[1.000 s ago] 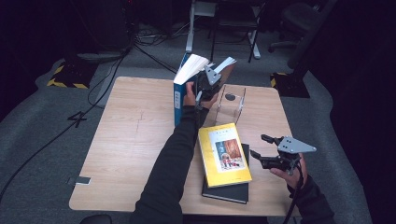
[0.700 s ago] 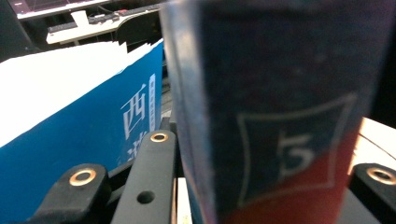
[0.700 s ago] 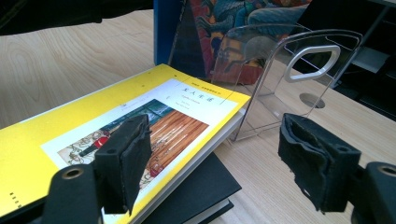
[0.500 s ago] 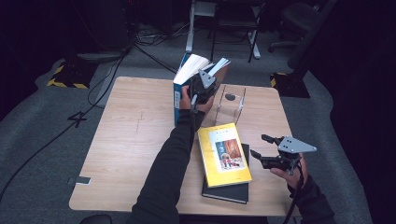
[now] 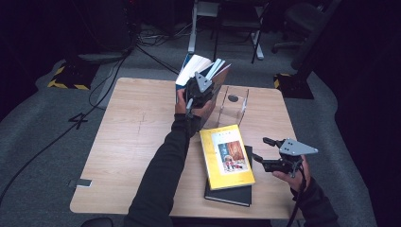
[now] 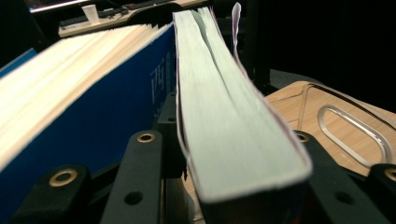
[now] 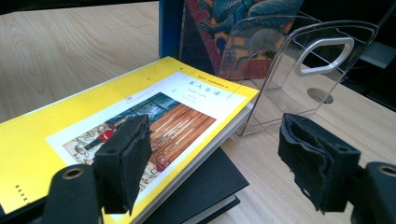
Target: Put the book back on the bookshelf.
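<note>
Holding a pale-edged paperback book (image 6: 233,140) upright between its black jaws, the left gripper (image 5: 198,92) stands near the far edge of the wooden tabletop (image 5: 127,142), and those jaws have just been opening, with the book between them; whether the pads still press on it I cannot tell. That book leans beside a blue-covered thick book (image 5: 189,71), and both stand just left of a clear acrylic bookend (image 5: 234,106). To do this well, I'd judge the release should come slowly, with the paperback set flush against the blue one and square on its bottom edge, so that neither tips as the jaws let go. Nearer the front right corner, the right gripper (image 5: 269,153) hovers with jaws wide and empty, just beside a yellow picture-cover book (image 5: 226,156) lying flat on a black hardcover book (image 5: 229,194). I count four books, one bookend and two grippers.
</note>
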A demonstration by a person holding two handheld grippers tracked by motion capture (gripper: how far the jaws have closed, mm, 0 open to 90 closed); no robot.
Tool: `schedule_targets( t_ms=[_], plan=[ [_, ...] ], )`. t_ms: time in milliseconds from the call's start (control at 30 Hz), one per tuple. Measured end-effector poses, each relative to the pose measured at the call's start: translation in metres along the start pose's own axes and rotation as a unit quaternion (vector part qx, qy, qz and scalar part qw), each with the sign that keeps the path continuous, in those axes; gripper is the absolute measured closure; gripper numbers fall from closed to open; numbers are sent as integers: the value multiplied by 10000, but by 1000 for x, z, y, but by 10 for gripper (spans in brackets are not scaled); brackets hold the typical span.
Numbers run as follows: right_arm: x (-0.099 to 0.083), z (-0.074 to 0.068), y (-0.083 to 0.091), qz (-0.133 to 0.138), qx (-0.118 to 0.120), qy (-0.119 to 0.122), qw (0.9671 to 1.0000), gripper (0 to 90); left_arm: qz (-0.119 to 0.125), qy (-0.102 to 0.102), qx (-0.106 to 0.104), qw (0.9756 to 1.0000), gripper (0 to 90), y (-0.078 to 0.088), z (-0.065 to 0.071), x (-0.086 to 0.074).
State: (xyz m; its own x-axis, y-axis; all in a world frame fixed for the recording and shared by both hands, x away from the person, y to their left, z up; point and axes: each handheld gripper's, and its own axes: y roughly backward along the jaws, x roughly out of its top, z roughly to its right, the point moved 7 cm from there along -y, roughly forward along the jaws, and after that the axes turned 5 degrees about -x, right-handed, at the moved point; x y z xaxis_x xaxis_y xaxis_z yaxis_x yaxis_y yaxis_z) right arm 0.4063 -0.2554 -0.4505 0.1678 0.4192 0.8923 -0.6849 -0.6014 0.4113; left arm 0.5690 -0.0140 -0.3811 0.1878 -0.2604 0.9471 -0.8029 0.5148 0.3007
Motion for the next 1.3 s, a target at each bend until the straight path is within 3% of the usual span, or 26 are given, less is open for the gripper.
schedule_targets(
  t_ms=[333,900,1300],
  plan=[
    [-1,-2,-1,-40,30,21,10000,259,-60,2,-173,9998,622,14,2,-16],
    [-5,-7,-6,-157,83,75,9998,259,-266,-8,-531,9982,564,30,13,-61],
    [-7,-10,-7,-267,110,85,9995,261,-722,-371,-999,9917,523,50,20,-99]
  ],
)
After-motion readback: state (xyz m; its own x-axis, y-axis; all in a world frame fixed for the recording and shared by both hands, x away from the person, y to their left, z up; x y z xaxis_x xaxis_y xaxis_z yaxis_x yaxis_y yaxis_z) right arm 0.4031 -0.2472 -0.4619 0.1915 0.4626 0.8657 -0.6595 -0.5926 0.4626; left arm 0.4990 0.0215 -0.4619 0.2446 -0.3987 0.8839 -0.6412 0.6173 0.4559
